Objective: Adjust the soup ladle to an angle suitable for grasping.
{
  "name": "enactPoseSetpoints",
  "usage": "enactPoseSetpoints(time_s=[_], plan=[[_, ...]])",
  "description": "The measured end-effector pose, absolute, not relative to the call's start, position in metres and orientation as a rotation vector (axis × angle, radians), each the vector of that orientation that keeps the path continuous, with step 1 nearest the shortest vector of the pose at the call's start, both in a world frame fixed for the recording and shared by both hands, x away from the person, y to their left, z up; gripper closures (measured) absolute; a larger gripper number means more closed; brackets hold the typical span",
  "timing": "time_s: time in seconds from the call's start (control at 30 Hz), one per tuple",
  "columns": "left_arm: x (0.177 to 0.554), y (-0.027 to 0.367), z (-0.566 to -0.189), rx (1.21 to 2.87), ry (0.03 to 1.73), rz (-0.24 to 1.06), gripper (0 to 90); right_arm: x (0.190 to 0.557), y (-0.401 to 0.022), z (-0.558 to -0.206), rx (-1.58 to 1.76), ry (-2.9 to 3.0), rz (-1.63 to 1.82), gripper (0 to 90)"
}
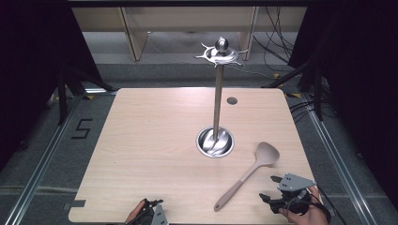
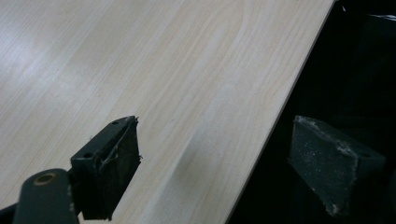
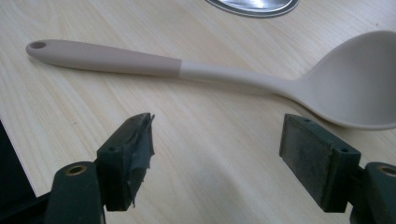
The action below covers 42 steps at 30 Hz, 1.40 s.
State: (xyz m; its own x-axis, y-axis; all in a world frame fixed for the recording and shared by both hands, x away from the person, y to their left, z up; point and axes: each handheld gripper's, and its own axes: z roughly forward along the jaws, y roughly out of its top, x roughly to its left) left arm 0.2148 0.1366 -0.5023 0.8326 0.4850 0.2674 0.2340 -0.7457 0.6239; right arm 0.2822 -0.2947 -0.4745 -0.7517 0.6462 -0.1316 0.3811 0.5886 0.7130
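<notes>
Hovering right gripper: jaws wide apart, nothing between them, low over the table at its near right corner.
Spoon: lying flat just beyond those jaws, bowl towards the steel stand, handle towards the near edge.
Left gripper: jaws apart, empty, straddling the table's edge.

Even overhead light falls on the pale wooden table, while the surroundings sink into near black in the high view. Glare flares on the steel stand's top and its round base. The spoon casts only a faint, soft shadow. Both gripper views look slightly soft, with blurred jaws up close
</notes>
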Motion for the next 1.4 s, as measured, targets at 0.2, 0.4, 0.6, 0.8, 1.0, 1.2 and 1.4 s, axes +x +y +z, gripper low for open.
enactPoseSetpoints(time_s=[0.2, 0.4, 0.6, 0.8, 1.0, 1.2, 1.4], plan=[[0.215, 0.136, -0.504, 2.418, 0.536, 0.568, 15.4, 0.285, -0.290, -0.470, 0.781, 2.455, 0.948, 28.2], [0.215, 0.136, -0.503, 2.418, 0.532, 0.579, 15.3, 0.289, -0.284, -0.466, 0.750, 2.465, 0.914, 28.0], [0.215, 0.136, -0.503, 2.418, 0.533, 0.573, 15.4, 0.294, -0.273, -0.463, 0.690, 2.491, 0.891, 28.1], [0.216, 0.136, -0.505, 2.418, 0.539, 0.576, 15.4, 0.301, -0.263, -0.459, 0.619, 2.533, 0.868, 29.9], [0.216, 0.136, -0.504, 2.414, 0.540, 0.571, 15.4, 0.303, -0.251, -0.458, 0.525, 2.594, 0.814, 30.7], [0.216, 0.136, -0.505, 2.419, 0.544, 0.588, 15.4, 0.311, -0.244, -0.462, 0.483, 2.614, 0.818, 33.3], [0.216, 0.137, -0.505, 2.405, 0.545, 0.572, 15.4, 0.322, -0.236, -0.465, 0.412, 2.664, 0.754, 35.2]])
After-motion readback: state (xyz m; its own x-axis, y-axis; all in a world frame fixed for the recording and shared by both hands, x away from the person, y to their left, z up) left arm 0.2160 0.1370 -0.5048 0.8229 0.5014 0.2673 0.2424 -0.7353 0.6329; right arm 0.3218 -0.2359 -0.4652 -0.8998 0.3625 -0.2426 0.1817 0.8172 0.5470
